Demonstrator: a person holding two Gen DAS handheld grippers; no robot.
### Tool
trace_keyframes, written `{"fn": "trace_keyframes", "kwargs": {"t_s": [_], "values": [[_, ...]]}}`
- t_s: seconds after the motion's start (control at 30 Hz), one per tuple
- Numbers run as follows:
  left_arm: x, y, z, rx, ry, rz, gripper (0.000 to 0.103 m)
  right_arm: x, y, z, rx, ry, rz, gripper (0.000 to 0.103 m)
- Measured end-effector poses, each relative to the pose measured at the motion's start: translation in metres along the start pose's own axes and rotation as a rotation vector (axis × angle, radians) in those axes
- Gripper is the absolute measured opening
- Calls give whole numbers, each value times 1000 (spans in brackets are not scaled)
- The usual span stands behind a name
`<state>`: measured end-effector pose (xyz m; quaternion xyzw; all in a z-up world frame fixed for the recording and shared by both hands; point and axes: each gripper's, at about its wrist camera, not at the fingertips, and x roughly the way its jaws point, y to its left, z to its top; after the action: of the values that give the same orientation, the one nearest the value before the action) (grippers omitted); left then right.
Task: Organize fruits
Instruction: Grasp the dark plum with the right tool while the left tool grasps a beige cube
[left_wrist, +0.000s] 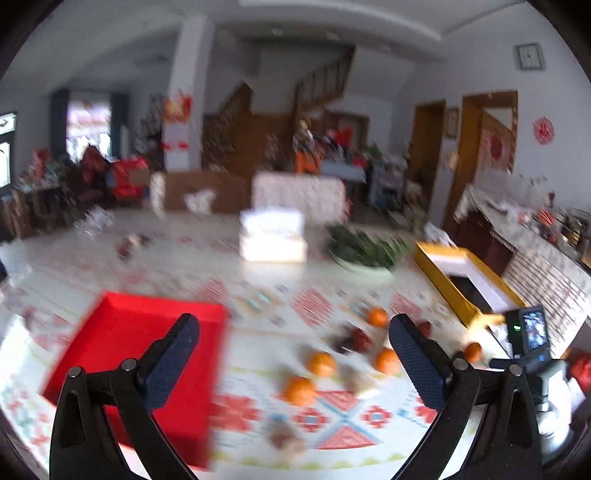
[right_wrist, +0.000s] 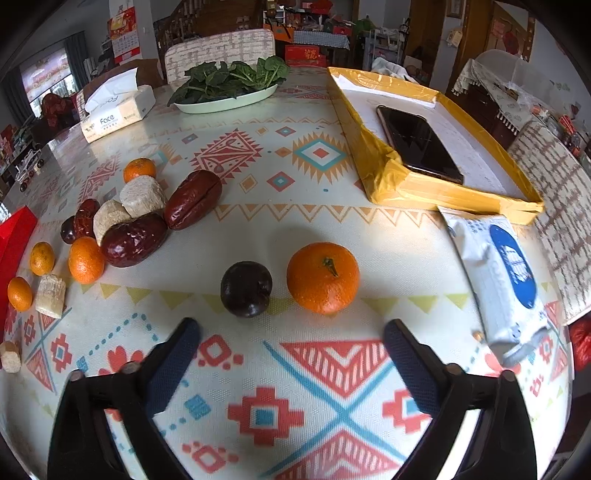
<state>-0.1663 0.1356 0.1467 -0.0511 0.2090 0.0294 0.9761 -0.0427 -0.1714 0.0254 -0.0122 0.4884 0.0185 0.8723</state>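
fingers of the right gripper (right_wrist: 291, 334) stand wide apart with nothing between them, held low over the patterned tablecloth (right_wrist: 321, 387). just ahead of them sit a dark plum (right_wrist: 246, 289) and a large orange (right_wrist: 323, 282), close beside each other but not touching. further left lies a loose cluster: red dates (right_wrist: 192, 199), pale sugarcane chunks (right_wrist: 142, 196) and small oranges (right_wrist: 86, 260), some touching. to the right a yellow box (right_wrist: 384, 173) holds a phone (right_wrist: 419, 142).

the left gripper (left_wrist: 293, 338) is likewise spread wide and empty; its view is blurred. beneath its left finger lies a red tray (left_wrist: 110, 332), and as far as the blur allows, nothing shows inside it. scattered oranges (left_wrist: 321, 363) lie between its fingers on the cloth.

by the look of it, sorting has barely begun: every fruit in view is loose on the table, none gathered into a container. the plum or large orange seems the likeliest first pick for the right gripper.
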Motion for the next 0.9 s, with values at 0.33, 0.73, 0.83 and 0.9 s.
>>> {"fn": "trace_keyframes", "kwargs": {"t_s": [0.33, 0.73, 0.83, 0.9], "values": [[-31, 46, -6, -46, -54, -13, 103, -115, 0, 1, 70, -370, 221, 103], [32, 6, -65, 18, 250, -163, 98, -39, 14, -10, -6, -103, 234, 72], [44, -1, -76, 39, 299, -199, 85, -24, 13, -8, -4, -84, 205, 69], [51, -2, -82, 41, 330, -213, 76, -15, 11, -6, 4, -70, 198, 64]]}}
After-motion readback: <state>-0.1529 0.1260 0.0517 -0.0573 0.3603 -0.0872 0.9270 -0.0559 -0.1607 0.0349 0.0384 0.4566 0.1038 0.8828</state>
